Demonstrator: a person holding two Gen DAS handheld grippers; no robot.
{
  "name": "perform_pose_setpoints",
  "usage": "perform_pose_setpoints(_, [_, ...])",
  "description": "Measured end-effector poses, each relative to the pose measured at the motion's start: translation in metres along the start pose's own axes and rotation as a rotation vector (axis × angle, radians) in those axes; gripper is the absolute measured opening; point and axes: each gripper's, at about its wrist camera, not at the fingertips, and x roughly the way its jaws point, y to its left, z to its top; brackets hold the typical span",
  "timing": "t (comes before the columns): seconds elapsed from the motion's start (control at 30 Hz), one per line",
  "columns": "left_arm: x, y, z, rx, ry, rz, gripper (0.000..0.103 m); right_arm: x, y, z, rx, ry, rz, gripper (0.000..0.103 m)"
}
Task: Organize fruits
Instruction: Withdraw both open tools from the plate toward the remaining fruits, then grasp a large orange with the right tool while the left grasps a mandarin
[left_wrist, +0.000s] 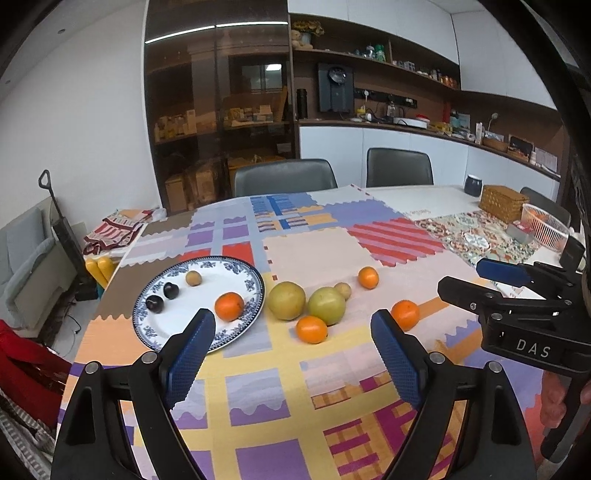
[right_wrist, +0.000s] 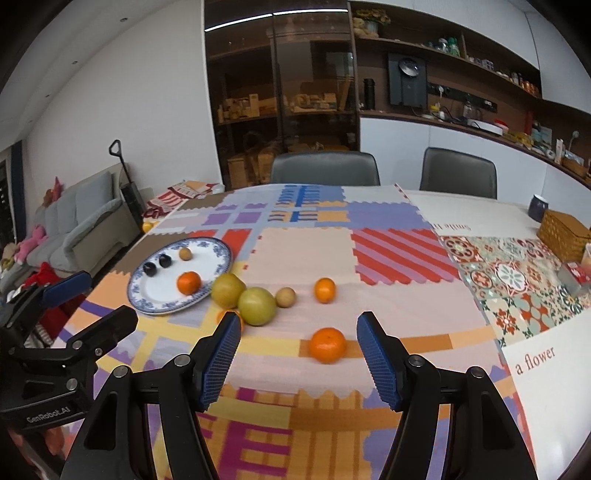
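Patchwork tablecloth (left_wrist: 303, 254) over the table, fruit scattered mid-cloth.

Count, left wrist view:
- Plate (left_wrist: 236, 266), blue-rimmed: one. On it one orange (left_wrist: 229, 306) at the plate's 4 o'clock, two dark plums (left_wrist: 154, 304) (left_wrist: 171, 290) at 9 o'clock, touching or nearly so, and one small tan fruit (left_wrist: 193, 278) at 12.
- Off the plate, on the cloth: two large yellow-green fruits (left_wrist: 286, 300) (left_wrist: 327, 305) side by side, the left one just beside the plate rim; one more small tan fruit (left_wrist: 343, 290) behind the right one; three loose oranges (left_wrist: 312, 329) (left_wrist: 368, 277) (left_wrist: 405, 315).
- Oranges in all: four. Fruits in all: ten.

Left gripper (left_wrist: 293, 345): jaws wide apart, nothing between them, hanging above the cloth; one loose orange shows beyond the gap.

Right gripper (right_wrist: 298, 349): jaws apart, pads touching nothing; nearest orange (right_wrist: 327, 345) lies on the cloth beyond the gap, toward the right pad.

Two chairs (left_wrist: 284, 177) (left_wrist: 399, 167) at the far edge, 12 o'clock. One wicker box (left_wrist: 503, 202) at 2 o'clock.
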Motion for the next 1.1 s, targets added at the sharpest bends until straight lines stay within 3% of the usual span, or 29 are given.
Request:
perform_pose_setpoints(0.57, [0.069, -0.003, -0.02, 0.057, 0.095, -0.037, 0.086, 0.065, -0.023, -0.028, 0.064, 0.15, -0.039, 0.066])
perform_pose_setpoints(0.97, [0.122, -0.003, -0.021, 0.078, 0.191, -0.091, 0.086, 0.1, -0.027, -0.033, 0.072, 0.2, -0.053, 0.066])
perform_pose_setpoints(1.1, [0.134, -0.005, -0.021, 0.079, 0.222, -0.102, 0.078, 0.108, -0.029, -0.033, 0.079, 0.211, -0.058, 0.065])
